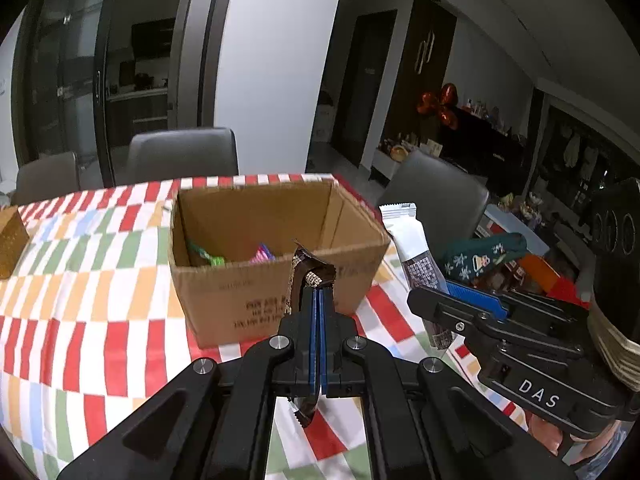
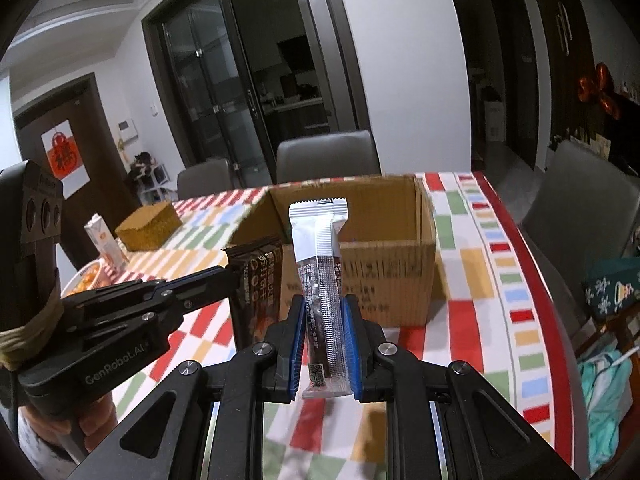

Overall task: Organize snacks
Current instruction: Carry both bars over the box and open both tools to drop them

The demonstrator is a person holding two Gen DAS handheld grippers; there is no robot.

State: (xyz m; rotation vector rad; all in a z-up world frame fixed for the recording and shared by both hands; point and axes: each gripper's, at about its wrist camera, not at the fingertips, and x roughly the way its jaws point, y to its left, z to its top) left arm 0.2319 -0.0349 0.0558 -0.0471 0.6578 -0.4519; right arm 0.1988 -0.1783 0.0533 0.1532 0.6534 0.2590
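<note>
An open cardboard box [image 1: 240, 292] [image 2: 392, 280] stands on the checked tablecloth [image 1: 80, 300]. A green wrapper [image 1: 208, 257] and a pink wrapper [image 1: 262, 256] lie inside it. My left gripper [image 1: 319, 292] [image 2: 234, 276] is shut on a dark brown snack packet [image 1: 308, 272] [image 2: 256, 280], held above the cloth just in front of the box. To its right, my right gripper [image 2: 323, 306] [image 1: 448, 290] is shut on an upright white-and-brown bar packet [image 2: 322, 264] [image 1: 412, 248], near the box's front right corner.
A woven basket [image 2: 150, 226] [image 1: 10, 240], a drink carton [image 2: 102, 240] and a bowl [image 2: 86, 280] sit at the table's left. Grey chairs [image 2: 328, 156] stand behind and to the right. A green patterned pouch [image 1: 484, 256] lies beyond the table's right edge [image 2: 516, 264].
</note>
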